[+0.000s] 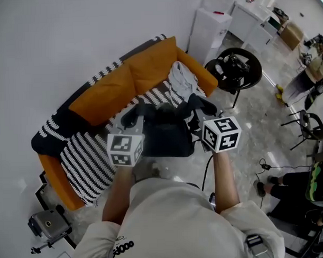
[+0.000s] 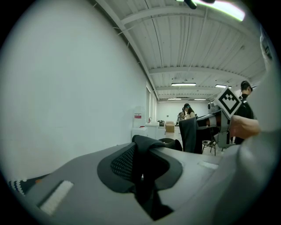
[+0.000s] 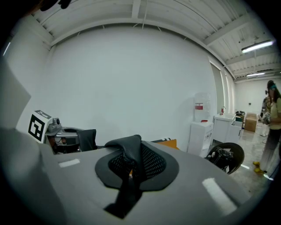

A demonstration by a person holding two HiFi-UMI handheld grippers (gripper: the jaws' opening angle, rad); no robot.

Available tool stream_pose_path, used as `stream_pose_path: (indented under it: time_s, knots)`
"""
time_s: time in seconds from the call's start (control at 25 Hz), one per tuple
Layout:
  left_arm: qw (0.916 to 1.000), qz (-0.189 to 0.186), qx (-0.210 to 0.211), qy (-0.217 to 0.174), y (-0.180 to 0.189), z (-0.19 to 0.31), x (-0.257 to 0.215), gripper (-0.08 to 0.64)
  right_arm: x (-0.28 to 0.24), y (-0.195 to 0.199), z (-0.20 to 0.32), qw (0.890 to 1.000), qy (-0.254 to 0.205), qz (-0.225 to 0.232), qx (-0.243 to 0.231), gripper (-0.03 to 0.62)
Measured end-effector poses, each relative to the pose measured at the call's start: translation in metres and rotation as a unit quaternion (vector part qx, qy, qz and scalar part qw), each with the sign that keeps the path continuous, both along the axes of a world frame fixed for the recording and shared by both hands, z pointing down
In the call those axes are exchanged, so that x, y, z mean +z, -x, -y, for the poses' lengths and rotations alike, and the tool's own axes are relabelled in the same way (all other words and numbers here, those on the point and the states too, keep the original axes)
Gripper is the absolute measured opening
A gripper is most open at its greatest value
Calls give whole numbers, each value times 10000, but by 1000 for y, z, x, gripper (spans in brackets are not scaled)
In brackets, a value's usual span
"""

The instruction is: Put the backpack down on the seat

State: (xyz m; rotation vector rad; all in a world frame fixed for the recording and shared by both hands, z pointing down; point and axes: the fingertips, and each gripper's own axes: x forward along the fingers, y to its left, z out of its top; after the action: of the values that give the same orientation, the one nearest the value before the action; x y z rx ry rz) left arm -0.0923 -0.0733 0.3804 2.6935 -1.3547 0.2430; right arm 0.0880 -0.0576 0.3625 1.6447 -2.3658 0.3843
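A black backpack hangs between my two grippers, just in front of the orange sofa with its black-and-white striped seat cover. In the head view my left gripper grips the bag's left shoulder strap. My right gripper grips the right strap. The left gripper view shows a black mesh strap pinched between the shut jaws of the left gripper. The right gripper view shows the other strap clamped the same way in the right gripper. The bag's bottom is hidden behind its body.
A grey garment lies on the sofa's right end. A black round chair and white cabinets stand to the right. A small device sits on the floor by the sofa's left end. A seated person is at far right.
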Motion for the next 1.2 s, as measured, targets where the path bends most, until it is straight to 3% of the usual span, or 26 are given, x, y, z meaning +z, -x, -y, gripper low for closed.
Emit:
stream_pose_path:
  time_s: [0.28,0.48,0.88,1.2]
  knots:
    - [9996,-113,198,144,10,43,12,44,8,10,38,9997,32,-91,224,30]
    - [9997,-148,120,179,9,76,12,44,7,9,66,9996,38,-134,227,31]
    - [9996,-126,-32,248,-2,146,25,44,25,0,139,9999,98,-28,-53,30]
    - [9968,-49,-467,640,-13,200,54,44,50,-10,208,9984,361,10,-437,31]
